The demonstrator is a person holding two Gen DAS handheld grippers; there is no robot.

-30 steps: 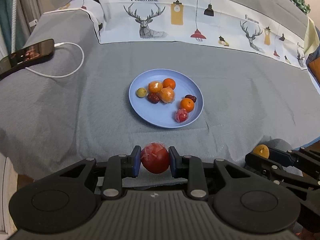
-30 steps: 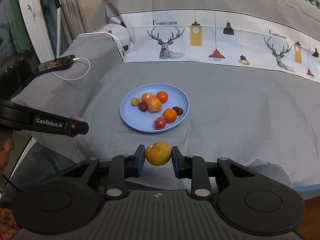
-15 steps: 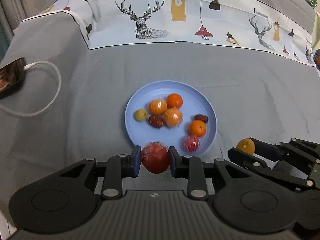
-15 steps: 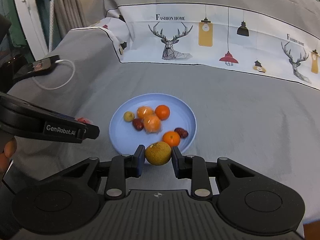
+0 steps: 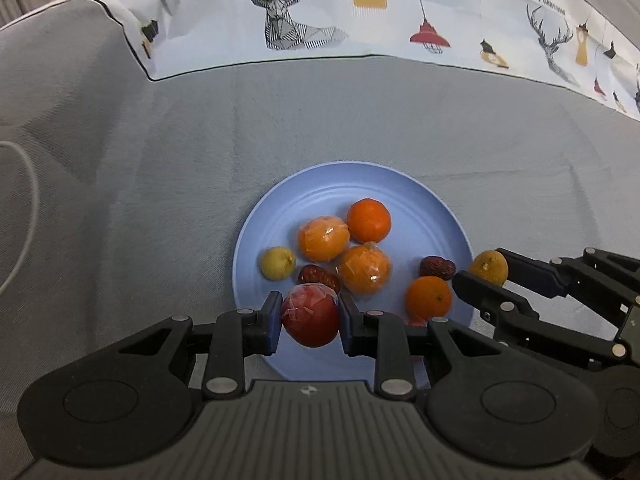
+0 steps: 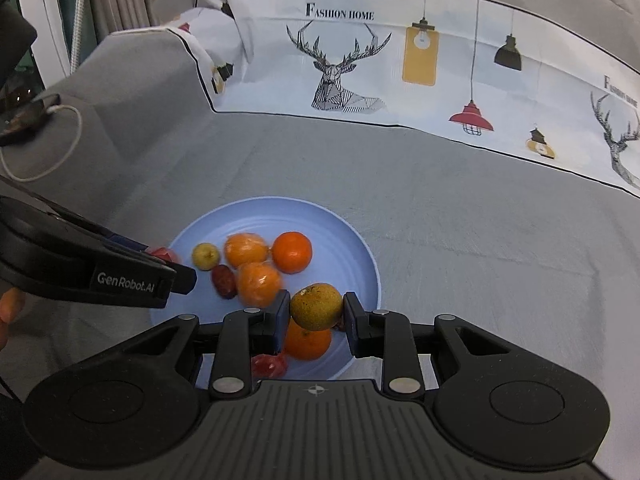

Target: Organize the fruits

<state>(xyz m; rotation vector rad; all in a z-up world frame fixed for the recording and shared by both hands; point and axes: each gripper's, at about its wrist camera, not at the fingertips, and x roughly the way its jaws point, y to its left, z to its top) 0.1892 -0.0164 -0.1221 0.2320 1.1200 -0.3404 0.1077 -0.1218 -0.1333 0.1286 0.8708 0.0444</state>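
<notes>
A blue plate [image 5: 412,196] [image 6: 344,240] on the grey cloth holds several fruits: oranges [image 5: 368,220], wrapped oranges [image 5: 323,238], a small yellow fruit [image 5: 277,263] and dark red dates [image 5: 437,267]. My left gripper [image 5: 310,318] is shut on a wrapped red fruit [image 5: 310,316] over the plate's near left edge. My right gripper [image 6: 316,308] is shut on a yellow-green citrus [image 6: 316,306], held over the plate's near right part; it also shows in the left wrist view [image 5: 488,267].
A printed deer-and-lamp cloth [image 6: 400,64] lies behind the plate. A phone [image 6: 24,116] with a white cable [image 6: 48,168] sits at far left. Grey cloth [image 5: 160,160] surrounds the plate.
Both grippers have moved forward with their fruits, from the table's front edge to over the plate's near rim.
</notes>
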